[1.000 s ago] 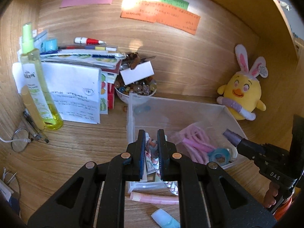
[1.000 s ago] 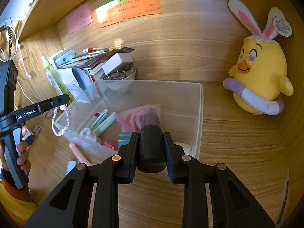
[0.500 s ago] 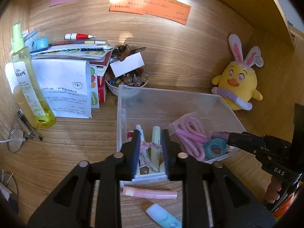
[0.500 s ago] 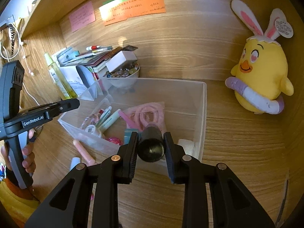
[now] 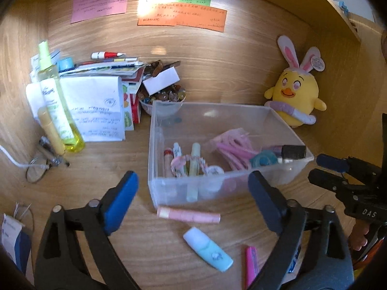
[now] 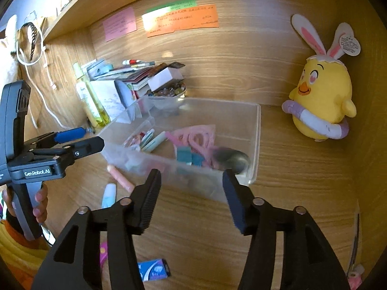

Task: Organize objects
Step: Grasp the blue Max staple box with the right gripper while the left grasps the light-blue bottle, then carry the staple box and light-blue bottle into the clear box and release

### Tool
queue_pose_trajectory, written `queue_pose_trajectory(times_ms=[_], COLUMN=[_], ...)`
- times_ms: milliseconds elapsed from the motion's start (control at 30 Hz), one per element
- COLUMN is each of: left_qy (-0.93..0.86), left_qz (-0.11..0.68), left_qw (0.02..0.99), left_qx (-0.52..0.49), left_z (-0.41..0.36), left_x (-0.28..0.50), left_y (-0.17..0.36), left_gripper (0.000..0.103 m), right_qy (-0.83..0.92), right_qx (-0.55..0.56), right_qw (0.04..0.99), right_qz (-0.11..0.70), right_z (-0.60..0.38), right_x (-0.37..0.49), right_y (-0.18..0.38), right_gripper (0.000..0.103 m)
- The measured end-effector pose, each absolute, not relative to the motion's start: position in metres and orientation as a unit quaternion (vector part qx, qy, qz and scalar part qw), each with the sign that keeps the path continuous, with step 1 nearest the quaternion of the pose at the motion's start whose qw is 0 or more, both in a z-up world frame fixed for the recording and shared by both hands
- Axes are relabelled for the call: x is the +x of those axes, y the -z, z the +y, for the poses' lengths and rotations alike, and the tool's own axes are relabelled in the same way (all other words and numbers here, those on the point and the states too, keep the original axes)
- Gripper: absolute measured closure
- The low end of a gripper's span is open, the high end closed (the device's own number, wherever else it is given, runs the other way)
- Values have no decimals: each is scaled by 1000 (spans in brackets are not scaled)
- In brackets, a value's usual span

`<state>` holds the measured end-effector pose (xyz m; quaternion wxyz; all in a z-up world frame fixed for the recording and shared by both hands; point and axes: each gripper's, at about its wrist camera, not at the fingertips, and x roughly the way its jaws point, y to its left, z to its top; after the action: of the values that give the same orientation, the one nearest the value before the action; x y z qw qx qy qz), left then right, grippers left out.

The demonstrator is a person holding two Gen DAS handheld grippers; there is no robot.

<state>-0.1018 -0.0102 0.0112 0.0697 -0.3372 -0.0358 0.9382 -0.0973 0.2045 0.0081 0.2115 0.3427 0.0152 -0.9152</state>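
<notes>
A clear plastic bin (image 5: 285,169) (image 6: 256,130) sits on the wooden desk and holds pens, a braided bracelet (image 5: 186,163), pink coils (image 5: 232,145), a teal tape roll (image 5: 263,159) and a dark-capped bottle (image 5: 290,151) (image 6: 232,158). My left gripper (image 5: 193,193) is open and empty just in front of the bin. My right gripper (image 6: 191,193) is open and empty at the bin's near right corner. A pink tube (image 5: 188,215), a light blue tube (image 5: 208,249) and a magenta pen (image 5: 250,263) lie on the desk in front of the bin.
A yellow bunny-eared plush (image 5: 295,96) (image 6: 321,91) sits at the right. A bowl of beads (image 5: 164,99), stacked books and papers (image 5: 96,106) and a yellow spray bottle (image 5: 58,104) stand at the back left. Glasses (image 5: 36,169) lie at the left. A blue packet (image 6: 152,269) lies near me.
My left gripper opened and dropped the braided bracelet into the bin. My right gripper opened and let the dark-capped bottle fall into the bin. Both pulled back.
</notes>
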Motion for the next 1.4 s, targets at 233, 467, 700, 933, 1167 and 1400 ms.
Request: queue_pose_trajectory(times_ms=[233, 467, 700, 933, 1167, 1400], left_qy=[-920, -899, -892, -896, -901, -910], left_qz=[-39, -45, -38, -12, 9, 17], left_qw=[57, 41, 44, 42, 48, 61], left_qx=[-386, -433, -448, -441, -432, -410], left_z=[-11, -4, 4, 5, 3, 9], left_x=[-92, -88, -87, -77, -71, -68], left_y=[19, 52, 63, 64, 65, 54], left_gripper=[8, 8, 36, 58, 79, 79], right_qy=[890, 864, 851, 869, 876, 887], right_qx=[386, 417, 437, 411, 404, 390], right_qw=[239, 276, 284, 254, 245, 235], right_qz=[33, 51, 58, 106, 97, 77], right_z=[196, 185, 182, 173, 175, 180], right_x=[-76, -51, -35, -21, -24, -37], right_y=[22, 48, 64, 69, 70, 54], right_gripper=[45, 44, 43, 44, 58, 59])
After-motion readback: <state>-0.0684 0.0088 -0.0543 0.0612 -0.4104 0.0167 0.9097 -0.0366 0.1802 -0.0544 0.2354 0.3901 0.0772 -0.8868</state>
